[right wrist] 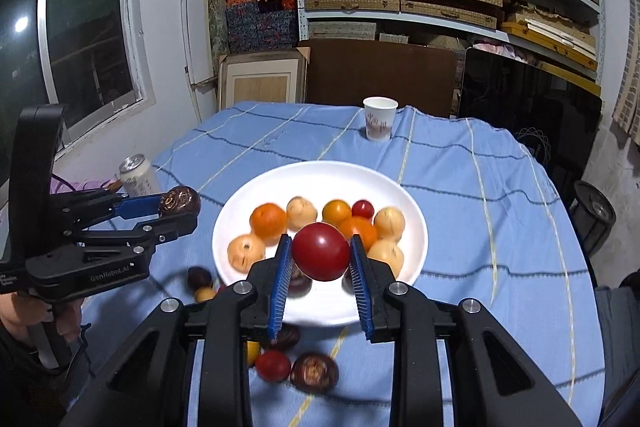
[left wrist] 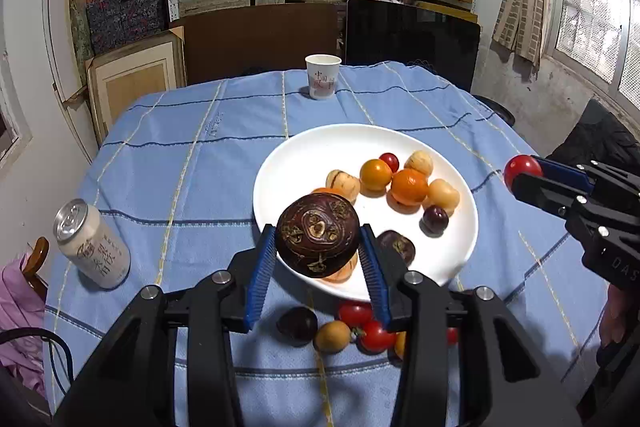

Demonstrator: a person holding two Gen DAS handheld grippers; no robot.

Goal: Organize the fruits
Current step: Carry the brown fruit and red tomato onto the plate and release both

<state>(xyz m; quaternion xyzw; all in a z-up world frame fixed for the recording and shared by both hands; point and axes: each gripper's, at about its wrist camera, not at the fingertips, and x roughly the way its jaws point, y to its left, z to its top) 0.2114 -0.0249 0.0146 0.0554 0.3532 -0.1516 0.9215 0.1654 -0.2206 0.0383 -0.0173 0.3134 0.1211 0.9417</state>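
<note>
Left gripper [left wrist: 318, 259]: pinches round dark-brown water chestnut [left wrist: 318, 235] above white plate's [left wrist: 304, 151] near rim; could roll off if released here.
Right gripper [right wrist: 321, 285]: clamps glossy red cherry tomato [right wrist: 321, 251] over plate; a squeeze risks bursting it.

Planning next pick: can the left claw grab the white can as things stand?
Probably not yet: the left claw is shut on a dark brown fruit. The white can stands alone on the cloth, nothing around it.

both wrist views near, sharing white plate [left wrist: 280, 163]
</note>
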